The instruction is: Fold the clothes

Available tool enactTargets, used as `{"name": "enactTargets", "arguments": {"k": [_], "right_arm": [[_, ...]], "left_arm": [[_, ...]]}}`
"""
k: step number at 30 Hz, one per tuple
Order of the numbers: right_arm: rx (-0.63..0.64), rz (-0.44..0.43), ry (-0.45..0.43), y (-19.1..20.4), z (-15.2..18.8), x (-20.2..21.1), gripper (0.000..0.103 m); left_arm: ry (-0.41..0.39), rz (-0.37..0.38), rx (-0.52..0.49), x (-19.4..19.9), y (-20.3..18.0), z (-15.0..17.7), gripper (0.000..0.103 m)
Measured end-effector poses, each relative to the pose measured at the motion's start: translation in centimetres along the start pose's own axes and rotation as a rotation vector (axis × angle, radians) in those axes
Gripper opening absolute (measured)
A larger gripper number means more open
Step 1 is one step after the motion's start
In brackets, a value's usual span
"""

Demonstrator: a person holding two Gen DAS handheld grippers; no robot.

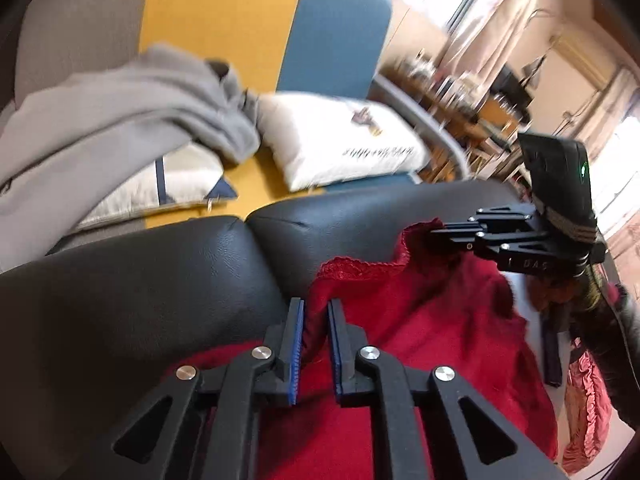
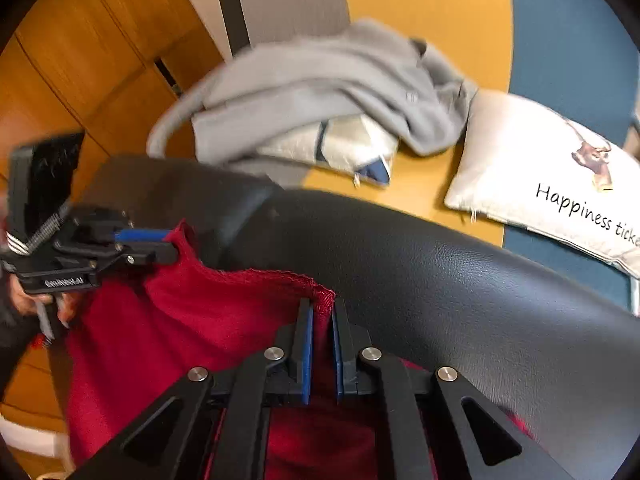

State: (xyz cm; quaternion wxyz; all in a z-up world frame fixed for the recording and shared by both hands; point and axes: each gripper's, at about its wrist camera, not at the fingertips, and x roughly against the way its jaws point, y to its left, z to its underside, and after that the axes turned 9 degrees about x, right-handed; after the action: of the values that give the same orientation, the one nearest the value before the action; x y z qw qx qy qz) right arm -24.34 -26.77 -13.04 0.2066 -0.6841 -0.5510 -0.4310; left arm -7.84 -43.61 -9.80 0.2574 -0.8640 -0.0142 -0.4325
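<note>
A red garment with a stitched hem hangs stretched between both grippers over a black leather cushion. My left gripper is shut on the hem at one corner, with red cloth pinched between its blue pads. In the right wrist view the left gripper grips the garment at the far left. My right gripper is shut on the opposite hem corner. The left wrist view shows the right gripper biting the cloth edge at the right.
Behind the black leather cushion a crumpled grey garment lies over a striped pillow on a yellow and blue seat. A white printed pillow lies to its right. Wooden cabinet doors stand at the left. A cluttered table stands far right.
</note>
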Motion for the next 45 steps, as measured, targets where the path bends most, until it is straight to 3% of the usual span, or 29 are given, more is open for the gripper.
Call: {"name": "enactTargets", "arguments": {"k": [3,6,10,14,18,22,23,29,33,37,38,41,45], "right_arm": [[0.053,0.024,-0.092,2.4,2.1,3.3,0.009],[0.091,0.061,-0.136,4.7,4.9,5.1,0.009],[0.073,0.086,-0.138,6.2,8.1,4.5,0.008],[0.016,0.08,-0.174,6.0,10.2,3.9,0.009],[-0.043,0.056,-0.193,5.9,11.3,4.2,0.021],[-0.027,0.034,-0.192,7.0,11.4,5.7,0.057],[-0.029,0.029,-0.191,7.2,11.3,6.1,0.059],[-0.08,-0.008,-0.279,7.7,10.2,8.9,0.059],[-0.147,0.01,-0.276,7.5,8.9,7.6,0.059],[-0.204,0.013,-0.232,7.1,10.5,5.3,0.059],[-0.213,0.018,-0.221,7.0,11.0,4.7,0.059],[-0.214,-0.012,-0.259,6.4,12.8,3.8,0.058],[-0.212,-0.019,-0.284,6.2,13.3,3.6,0.058]], "left_arm": [[-0.06,0.003,-0.027,2.5,-1.3,2.7,0.01],[-0.07,-0.031,-0.056,3.1,-2.4,5.3,0.01],[-0.046,-0.034,-0.011,2.1,-2.2,7.6,0.01],[-0.072,-0.054,0.026,2.3,-2.1,7.9,0.014],[-0.065,-0.065,0.013,3.2,-2.4,8.0,0.02],[-0.042,-0.085,0.001,4.3,-2.5,9.0,0.021],[-0.046,-0.08,0.012,4.8,-2.4,9.2,0.021],[-0.143,-0.03,0.088,7.2,-2.6,7.8,0.022],[-0.126,-0.069,0.122,5.4,-3.3,7.1,0.022],[-0.068,-0.149,0.166,2.0,-1.7,9.1,0.021],[-0.09,-0.138,0.179,1.8,-1.0,9.7,0.016],[-0.131,-0.109,0.218,1.8,0.2,10.7,0.015],[-0.133,-0.137,0.229,1.8,-0.1,10.3,0.015]]}}
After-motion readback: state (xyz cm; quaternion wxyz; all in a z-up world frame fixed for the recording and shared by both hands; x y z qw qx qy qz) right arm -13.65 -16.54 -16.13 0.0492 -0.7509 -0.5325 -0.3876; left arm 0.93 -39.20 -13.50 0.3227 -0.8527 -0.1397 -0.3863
